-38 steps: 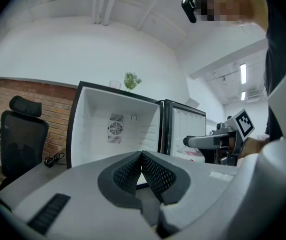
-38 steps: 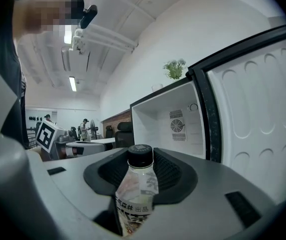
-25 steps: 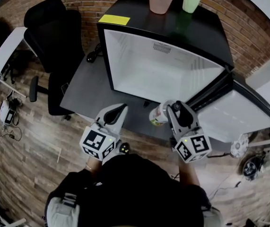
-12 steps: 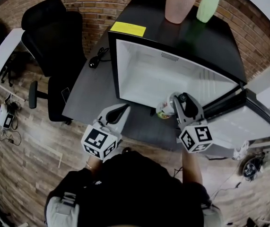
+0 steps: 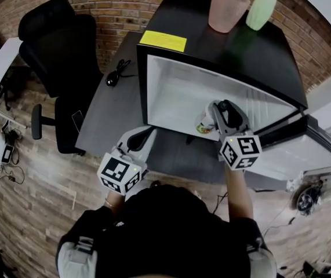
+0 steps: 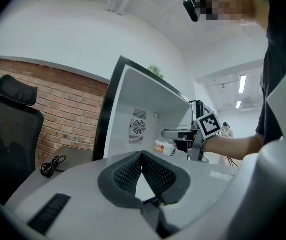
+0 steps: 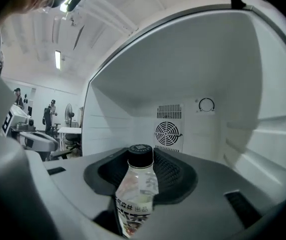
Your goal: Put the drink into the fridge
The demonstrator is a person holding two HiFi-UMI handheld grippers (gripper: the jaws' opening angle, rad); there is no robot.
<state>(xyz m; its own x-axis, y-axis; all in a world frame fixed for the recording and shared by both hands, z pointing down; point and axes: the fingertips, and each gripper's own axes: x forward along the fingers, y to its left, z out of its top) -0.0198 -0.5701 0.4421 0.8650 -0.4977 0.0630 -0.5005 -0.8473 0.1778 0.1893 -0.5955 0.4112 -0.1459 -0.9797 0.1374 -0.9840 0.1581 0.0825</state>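
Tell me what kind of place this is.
Probably an office or lab workroom: a black swivel chair beside a dark desk, a brick wall behind them, and a small open fridge.

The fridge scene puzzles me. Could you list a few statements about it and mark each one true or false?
The right gripper holds a drink bottle. True.
The fridge has its door shut. False: the door stands open and the white inside shows.
The left gripper holds a can. False: its jaws are together with nothing between them.
A pink cup stands on top of the fridge. True.
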